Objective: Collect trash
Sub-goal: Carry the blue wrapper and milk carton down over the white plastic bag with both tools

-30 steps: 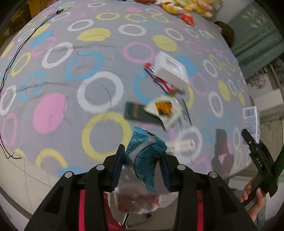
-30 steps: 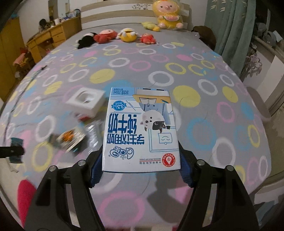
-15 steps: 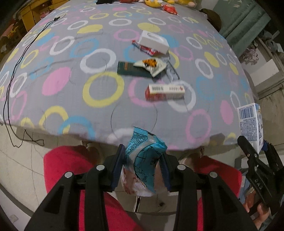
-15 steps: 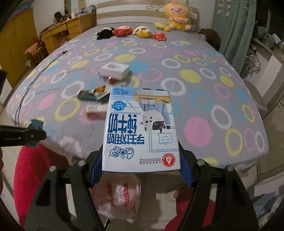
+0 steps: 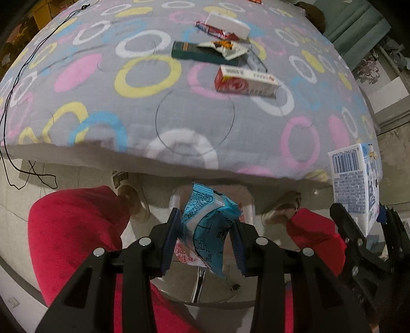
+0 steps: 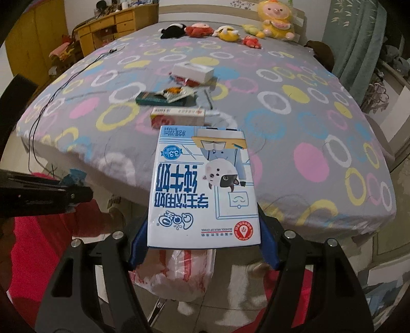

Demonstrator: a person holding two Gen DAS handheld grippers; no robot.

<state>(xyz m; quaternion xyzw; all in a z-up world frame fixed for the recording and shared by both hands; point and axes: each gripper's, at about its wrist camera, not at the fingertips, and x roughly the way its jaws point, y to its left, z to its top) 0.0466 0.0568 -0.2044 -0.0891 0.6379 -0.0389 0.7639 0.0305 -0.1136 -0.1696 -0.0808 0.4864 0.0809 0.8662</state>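
My left gripper [image 5: 205, 219] is shut on a crumpled blue snack wrapper [image 5: 205, 205]. It points steeply down over a white and red plastic bag [image 5: 182, 254] between the person's knees. My right gripper [image 6: 203, 238] is shut on a blue and white milk carton [image 6: 202, 184], held upside down, and the same bag [image 6: 184, 276] shows beneath it. In the left wrist view the carton [image 5: 353, 184] and the right gripper [image 5: 364, 217] appear at the right edge. More trash lies on the bed [image 5: 102, 89]: a red and white box [image 5: 246, 82], a dark green box [image 5: 189, 51] and a white box [image 5: 228, 23].
The person's legs in red trousers [image 5: 77, 230] flank the bag, with slippered feet on the tiled floor. A black cable [image 5: 15, 76] runs along the bed's left side. Plush toys [image 6: 225, 30] line the headboard. A wooden desk [image 6: 115, 23] stands at back left and green curtains [image 6: 358, 33] at right.
Both grippers have drawn back from above the bed past its front edge and sunk lower, each keeping its item. The bag and the person's red legs have come into view below.
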